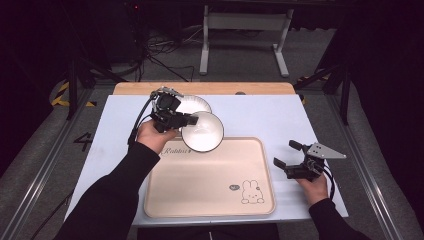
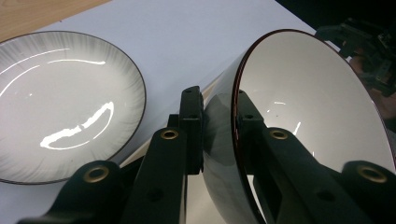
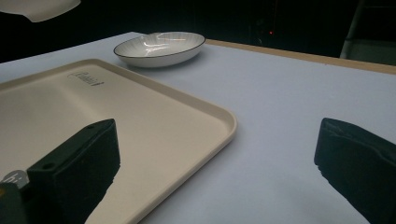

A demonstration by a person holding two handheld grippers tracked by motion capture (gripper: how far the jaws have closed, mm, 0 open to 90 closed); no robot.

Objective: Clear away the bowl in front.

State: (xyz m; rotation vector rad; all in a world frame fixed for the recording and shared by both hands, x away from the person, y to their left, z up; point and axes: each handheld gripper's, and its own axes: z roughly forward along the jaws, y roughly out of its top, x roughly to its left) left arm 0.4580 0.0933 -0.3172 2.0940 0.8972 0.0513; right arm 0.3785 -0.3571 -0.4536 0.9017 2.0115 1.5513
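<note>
White bowl rim clamped between left gripper fingers; right gripper fingers spread, empty.

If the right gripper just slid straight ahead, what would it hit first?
Probably nothing soon: the right gripper is open and faces bare blue table cover, with the tray edge just left of its line. Depth is uncertain.

sleeves: black | hand-held gripper: black, brass screws

Overhead light brightens the tabletop; surroundings beyond it stay dark. Glare streaks the plate; near tongs blur.
</note>
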